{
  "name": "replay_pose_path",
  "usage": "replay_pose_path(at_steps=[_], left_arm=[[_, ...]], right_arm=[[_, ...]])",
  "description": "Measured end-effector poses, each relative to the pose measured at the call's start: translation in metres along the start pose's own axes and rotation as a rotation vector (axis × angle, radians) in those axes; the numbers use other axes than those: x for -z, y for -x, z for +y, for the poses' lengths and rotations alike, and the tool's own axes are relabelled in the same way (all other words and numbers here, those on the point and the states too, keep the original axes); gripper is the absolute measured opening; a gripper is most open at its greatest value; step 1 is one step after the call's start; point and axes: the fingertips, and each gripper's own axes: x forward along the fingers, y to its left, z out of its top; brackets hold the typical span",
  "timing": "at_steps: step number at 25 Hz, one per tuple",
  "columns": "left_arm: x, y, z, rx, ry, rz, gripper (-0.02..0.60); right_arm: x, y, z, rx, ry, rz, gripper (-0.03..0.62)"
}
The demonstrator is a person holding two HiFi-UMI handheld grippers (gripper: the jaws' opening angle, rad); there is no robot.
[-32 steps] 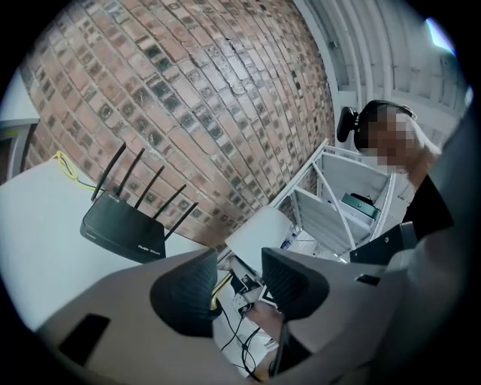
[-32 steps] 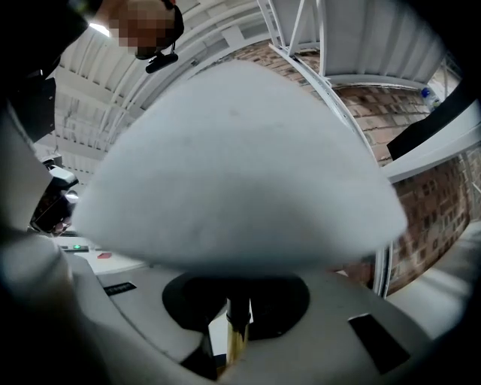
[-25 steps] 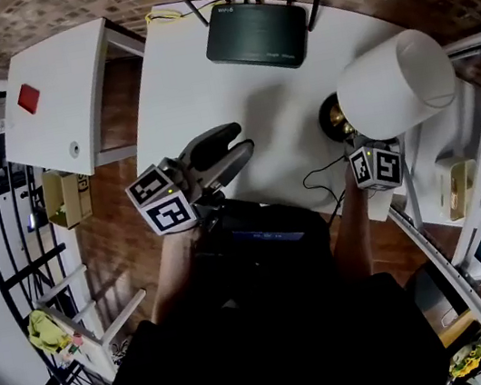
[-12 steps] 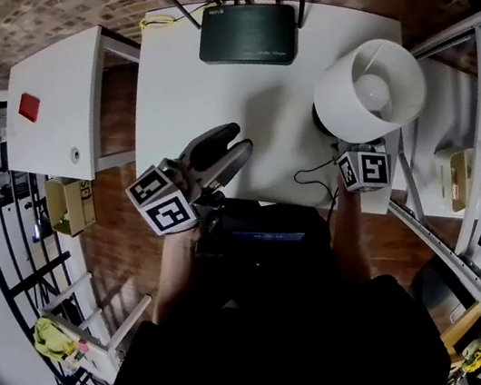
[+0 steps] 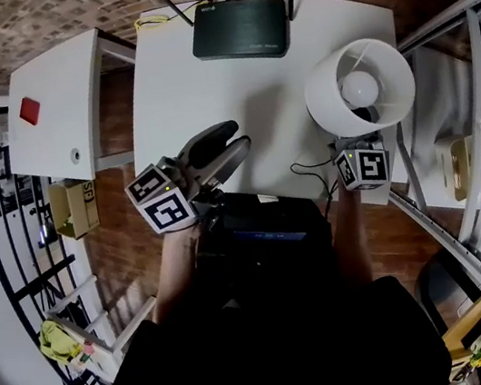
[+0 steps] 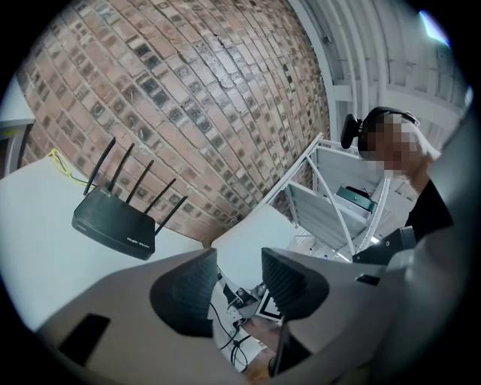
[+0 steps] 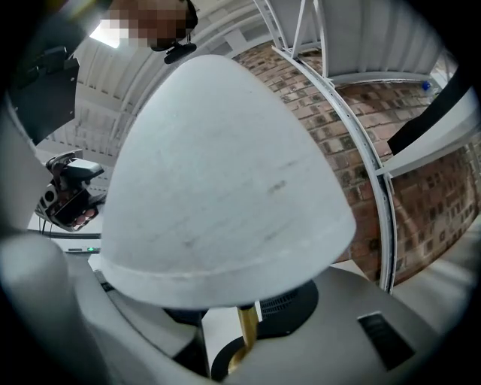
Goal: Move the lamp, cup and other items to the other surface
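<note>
Right claw (image 7: 234, 319): I note its jaws have just been opening and now stand apart. The brass stem (image 7: 244, 331) is between them, with the pads clear of it. The lamp (image 5: 358, 88) stands upright on the desk (image 5: 194, 84), shade directly above this claw. Left claw (image 6: 234, 289): jaws parted, nothing between them.

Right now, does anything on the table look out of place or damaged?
Nothing looks spilled or damaged. The lamp stands upright near the table's right edge. Its cord loops loose toward the front edge, where it might snag.
</note>
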Motion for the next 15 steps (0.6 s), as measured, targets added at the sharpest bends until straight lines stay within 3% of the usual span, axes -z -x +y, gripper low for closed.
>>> replay_pose_path(at_steps=[7,15], left_arm=[[0.008,0.009,-0.003,-0.015,-0.001,0.009,0.206],[0.005,0.045,0.002,-0.029,0.012,-0.059,0.206]], right_arm=[[0.002,0.017,-0.001,0.012,-0.008,0.014,0.149],[-0.001,0.042,0.009,0.046,0.001,0.034,0.116]])
